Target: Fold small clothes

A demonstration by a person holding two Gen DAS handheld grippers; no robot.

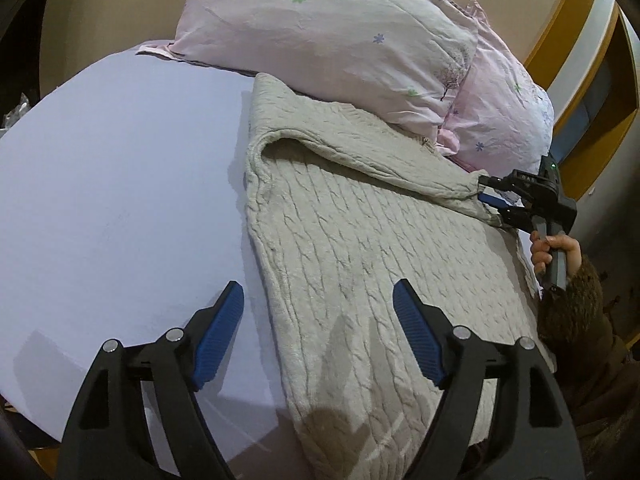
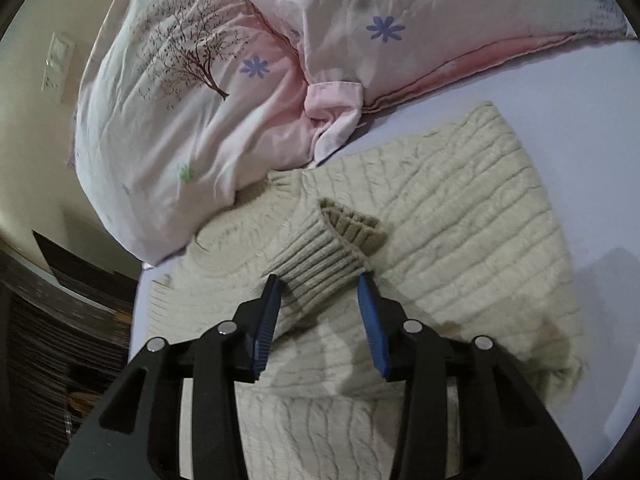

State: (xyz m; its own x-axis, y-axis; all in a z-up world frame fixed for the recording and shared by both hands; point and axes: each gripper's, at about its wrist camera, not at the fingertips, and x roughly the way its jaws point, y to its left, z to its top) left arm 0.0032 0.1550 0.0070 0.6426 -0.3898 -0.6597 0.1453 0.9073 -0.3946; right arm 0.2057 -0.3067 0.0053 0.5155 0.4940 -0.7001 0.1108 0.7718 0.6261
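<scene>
A cream cable-knit sweater (image 1: 360, 248) lies flat on a pale lilac bed sheet (image 1: 120, 184), one sleeve (image 1: 360, 156) folded across its body. My left gripper (image 1: 318, 300) is open and empty, hovering over the sweater's lower left edge. My right gripper (image 2: 322, 286) has its jaws around the ribbed cuff (image 2: 324, 256) of that sleeve, pads touching both sides of it. In the left wrist view the right gripper (image 1: 486, 192) sits at the sleeve end on the right. The sweater body (image 2: 460, 232) spreads beyond the cuff.
Two pink floral pillows (image 1: 328, 28) (image 2: 180, 128) lie against the sweater's top edge at the head of the bed. A wooden headboard (image 1: 580, 92) is at the right. A dark bedside unit (image 2: 60, 312) stands off the bed's edge.
</scene>
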